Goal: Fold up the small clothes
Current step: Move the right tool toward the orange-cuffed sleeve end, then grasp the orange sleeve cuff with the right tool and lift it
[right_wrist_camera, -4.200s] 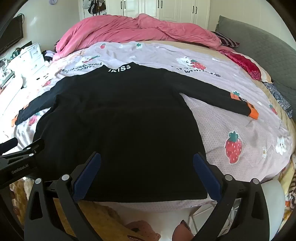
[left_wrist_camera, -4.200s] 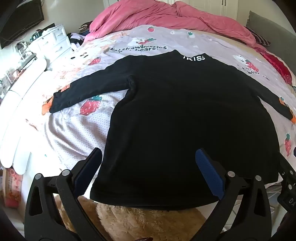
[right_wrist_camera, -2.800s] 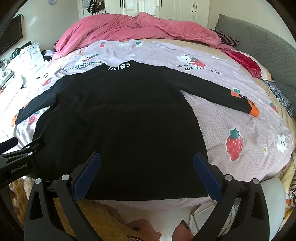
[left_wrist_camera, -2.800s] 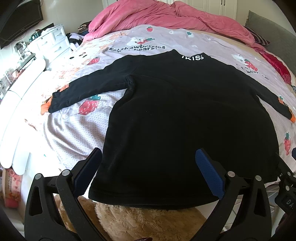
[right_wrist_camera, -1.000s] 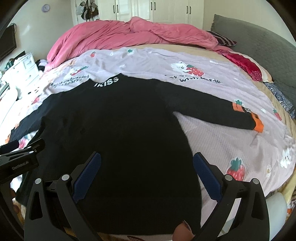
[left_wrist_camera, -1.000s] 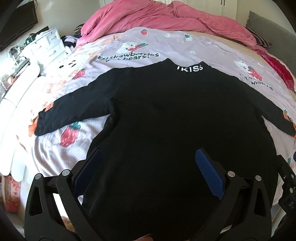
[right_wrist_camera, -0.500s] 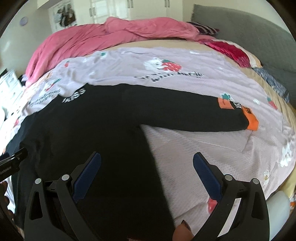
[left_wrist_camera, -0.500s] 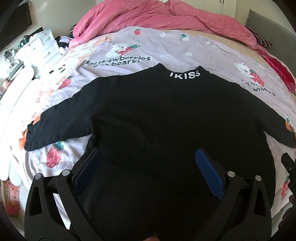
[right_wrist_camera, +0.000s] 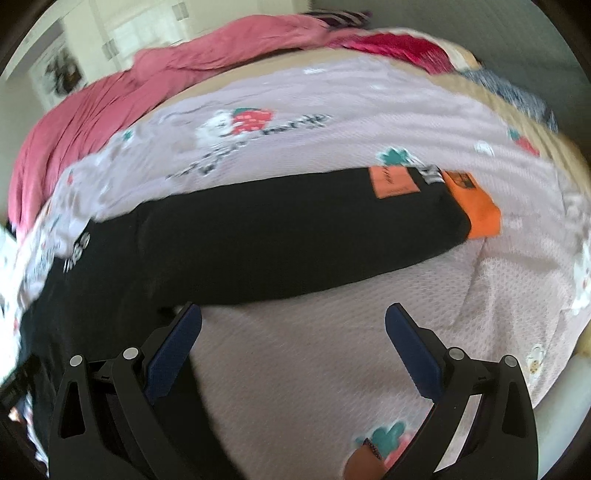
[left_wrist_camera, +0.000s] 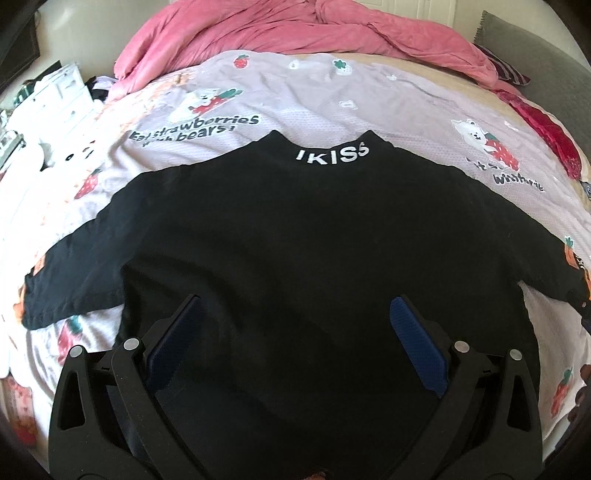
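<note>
Sweater (left_wrist_camera: 314,236), black with white "IKISS" collar lettering and orange-cuffed sleeves, lies flat beneath your wide-open, empty left gripper (left_wrist_camera: 295,339) and right gripper (right_wrist_camera: 293,341).

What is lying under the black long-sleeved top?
The black top lies flat on a lilac strawberry-and-bear print bed cover, which shows all around it. Whatever part of the print sits beneath the top is hidden. Both grippers hover open above it.

A home bedroom: bed with strawberry-print sheet (left_wrist_camera: 369,92), rumpled pink duvet (left_wrist_camera: 295,29), white drawers (left_wrist_camera: 62,103).
</note>
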Motion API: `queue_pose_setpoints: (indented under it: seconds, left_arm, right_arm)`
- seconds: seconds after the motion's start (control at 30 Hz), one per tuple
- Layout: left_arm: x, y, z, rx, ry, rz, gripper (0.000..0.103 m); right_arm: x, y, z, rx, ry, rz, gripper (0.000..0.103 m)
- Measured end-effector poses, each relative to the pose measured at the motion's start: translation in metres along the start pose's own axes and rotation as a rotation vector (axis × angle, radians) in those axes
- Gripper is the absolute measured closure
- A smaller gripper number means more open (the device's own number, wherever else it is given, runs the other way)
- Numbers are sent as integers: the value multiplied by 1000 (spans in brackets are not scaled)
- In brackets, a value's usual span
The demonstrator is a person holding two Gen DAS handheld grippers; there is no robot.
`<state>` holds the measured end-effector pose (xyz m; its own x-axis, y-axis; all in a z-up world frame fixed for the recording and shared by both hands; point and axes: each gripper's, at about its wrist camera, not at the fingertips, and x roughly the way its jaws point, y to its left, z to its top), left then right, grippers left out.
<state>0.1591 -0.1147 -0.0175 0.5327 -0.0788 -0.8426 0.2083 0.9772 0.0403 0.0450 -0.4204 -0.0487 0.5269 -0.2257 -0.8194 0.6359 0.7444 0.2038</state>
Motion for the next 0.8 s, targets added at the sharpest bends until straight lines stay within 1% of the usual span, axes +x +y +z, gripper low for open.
queue_pose_setpoints:
  seconds: [0.07, 0.13, 0.27, 0.37, 0.43, 0.57, 0.63, 0.67, 0.73, 0.8]
  left_arm:
    - [4, -2, 2, -5, 3, -4, 8]
    - [8, -3, 4, -17, 10, -17, 8]
    - [15, -5, 8, -32, 19, -42, 8]
    - [18, -7, 11, -25, 28, -50, 8]
    - [18, -6, 12, -21, 28, -39, 8]
    - [18, 4, 16, -56, 39, -27, 8]
    - [18, 10, 17, -74, 43, -28, 8]
    - [18, 13, 17, -82, 44, -27, 8]
    - [17, 17, 18, -96, 43, -28, 8]
    - [16, 24, 19, -122, 43, -37, 8]
  right_arm:
    - [4, -14, 6, 43, 1, -11, 4]
    - [7, -24, 10, 59, -5, -30, 4]
    - [20, -49, 19, 127, 20, -42, 4]
    - [31, -73, 24, 214, 34, -44, 4]
    - [36, -90, 26, 274, 32, -42, 4]
    - [41, -116, 35, 388, -8, 19, 4]
    - [43, -123, 40, 413, -26, 55, 4]
    - [43, -125, 42, 417, -39, 69, 6]
    - [43, -132, 46, 433, -53, 58, 32]
    - [44, -139, 49, 463, -65, 65, 44]
